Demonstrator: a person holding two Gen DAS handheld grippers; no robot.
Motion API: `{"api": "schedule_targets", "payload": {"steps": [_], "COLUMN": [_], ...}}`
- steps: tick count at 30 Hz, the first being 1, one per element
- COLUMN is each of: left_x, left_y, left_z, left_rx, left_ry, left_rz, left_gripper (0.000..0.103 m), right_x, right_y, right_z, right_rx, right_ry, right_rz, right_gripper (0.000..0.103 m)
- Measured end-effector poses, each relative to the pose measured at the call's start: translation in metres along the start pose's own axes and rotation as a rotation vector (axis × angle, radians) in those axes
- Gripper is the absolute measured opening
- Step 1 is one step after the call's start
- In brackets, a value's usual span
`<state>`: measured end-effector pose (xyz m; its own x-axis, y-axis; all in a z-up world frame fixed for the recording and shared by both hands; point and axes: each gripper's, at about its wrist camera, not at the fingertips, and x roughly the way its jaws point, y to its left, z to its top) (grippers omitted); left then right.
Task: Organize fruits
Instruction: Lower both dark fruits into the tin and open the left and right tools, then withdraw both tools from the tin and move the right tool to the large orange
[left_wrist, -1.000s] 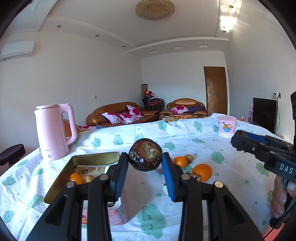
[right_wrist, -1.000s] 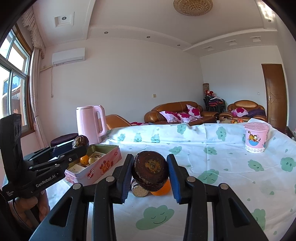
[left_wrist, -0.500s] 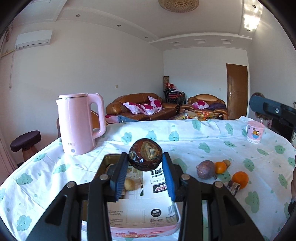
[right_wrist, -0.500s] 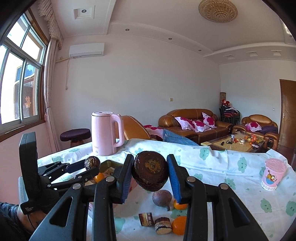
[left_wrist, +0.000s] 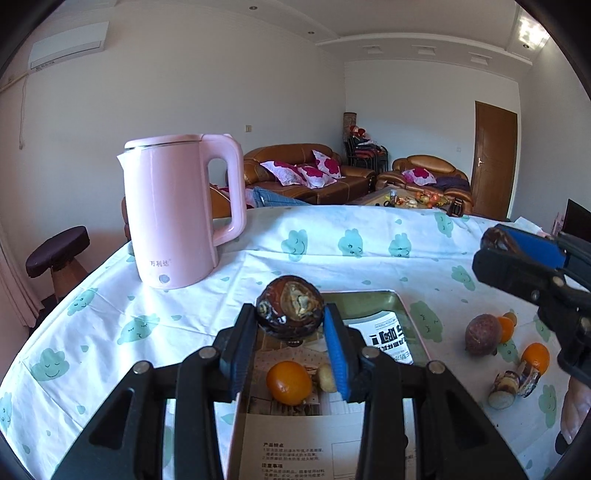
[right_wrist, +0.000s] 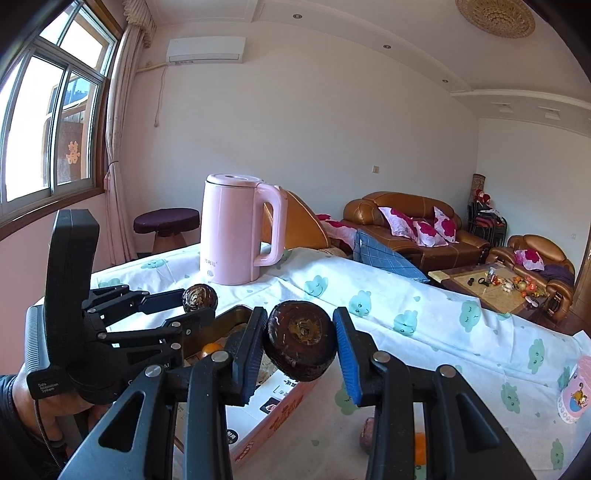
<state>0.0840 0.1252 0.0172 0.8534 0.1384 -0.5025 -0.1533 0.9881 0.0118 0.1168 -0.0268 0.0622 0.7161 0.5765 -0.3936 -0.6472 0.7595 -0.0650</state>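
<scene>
Pink kettle (left_wrist: 173, 210) beside open tin (left_wrist: 373, 301) — bare cloth (left_wrist: 122, 314) between.

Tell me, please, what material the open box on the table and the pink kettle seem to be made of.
The open box: probably thin metal, a tin. Its inner wall is golden and shiny and mirrors light, and the outside is printed pink.

The pink kettle: seemingly plastic, with a smooth, satin, evenly coloured shell and a moulded handle. A thin silvery band under the lid suggests some metal, but I cannot be sure.

From my left camera, the gripper (left_wrist: 291, 345) hides much of the tin (left_wrist: 373, 299); its near end runs off frame. From my right camera, an orange (right_wrist: 419, 448) and purple fruit (right_wrist: 366, 432) show only partly behind a finger (right_wrist: 402, 406).
</scene>
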Motion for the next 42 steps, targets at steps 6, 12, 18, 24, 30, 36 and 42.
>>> {"api": "schedule_targets", "payload": {"steps": [6, 12, 18, 24, 30, 36, 42], "left_x": [0.020, 0.031, 0.034, 0.036, 0.037, 0.036, 0.038], "left_y": [0.003, 0.006, 0.006, 0.004, 0.004, 0.004, 0.001], "left_z": [-0.001, -0.001, 0.000, 0.001, 0.001, 0.001, 0.005], "left_rx": [0.005, 0.006, 0.008, 0.019, 0.019, 0.017, 0.037], "left_ry": [0.062, 0.098, 0.101, 0.101, 0.100, 0.097, 0.071], "left_rz": [0.001, 0.011, 0.004, 0.002, 0.002, 0.004, 0.012], "left_gripper": [0.039, 0.039, 0.039, 0.039, 0.039, 0.040, 0.053], "right_x": [0.042, 0.065, 0.075, 0.082, 0.100, 0.103, 0.095], "right_y": [0.006, 0.010, 0.013, 0.015, 0.022, 0.032, 0.031], "right_z": [-0.013, -0.025, -0.031, -0.037, -0.047, -0.050, -0.055], "right_rx": [0.022, 0.033, 0.042, 0.051, 0.022, -0.025, 0.018], "right_ry": [0.076, 0.125, 0.153, 0.185, 0.284, 0.342, 0.349], "right_rz": [0.017, 0.017, 0.012, 0.017, 0.029, -0.003, -0.057], "right_gripper": [0.039, 0.039, 0.039, 0.039, 0.039, 0.043, 0.045]}}
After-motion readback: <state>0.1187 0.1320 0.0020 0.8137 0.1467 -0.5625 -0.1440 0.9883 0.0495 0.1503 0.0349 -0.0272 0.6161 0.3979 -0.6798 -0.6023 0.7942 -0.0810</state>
